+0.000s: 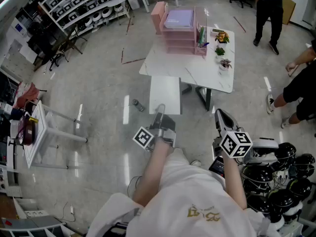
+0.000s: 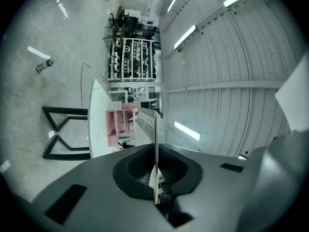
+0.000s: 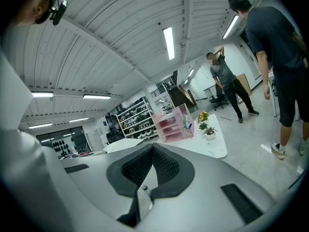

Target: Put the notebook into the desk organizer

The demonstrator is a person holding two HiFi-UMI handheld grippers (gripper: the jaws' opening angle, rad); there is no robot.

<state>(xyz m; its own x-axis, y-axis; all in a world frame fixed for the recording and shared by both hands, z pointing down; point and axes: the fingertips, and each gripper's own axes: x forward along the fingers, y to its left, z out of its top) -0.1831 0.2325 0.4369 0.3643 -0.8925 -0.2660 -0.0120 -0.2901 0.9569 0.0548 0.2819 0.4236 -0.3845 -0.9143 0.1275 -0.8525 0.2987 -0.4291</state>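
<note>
Notebook (image 1: 165,92), thin, flat and white, is clamped by its near edge in the left gripper (image 1: 160,109), whose jaws are pressed shut on it; in the left gripper view it is seen edge-on between the black pads, with printed lettering on its cover. The notebook is held out in the air above the pale polished floor (image 1: 98,93), its far end shown against the near edge of the white marble-patterned table (image 1: 197,75), and it is well apart from the pink tiered desk organizer (image 1: 178,36) that stands at the table's far side. A lilac sheet (image 1: 178,18) lies on the organizer's top tier, and three small potted plants (image 1: 220,51) are lined up just beside it on the table. The right gripper (image 1: 220,115) is held off to the right, its jaws closed together on nothing. A small bottle (image 1: 136,104) lies on the floor left of the notebook, and a person in dark clothes (image 1: 269,9) stands beyond the table
</note>
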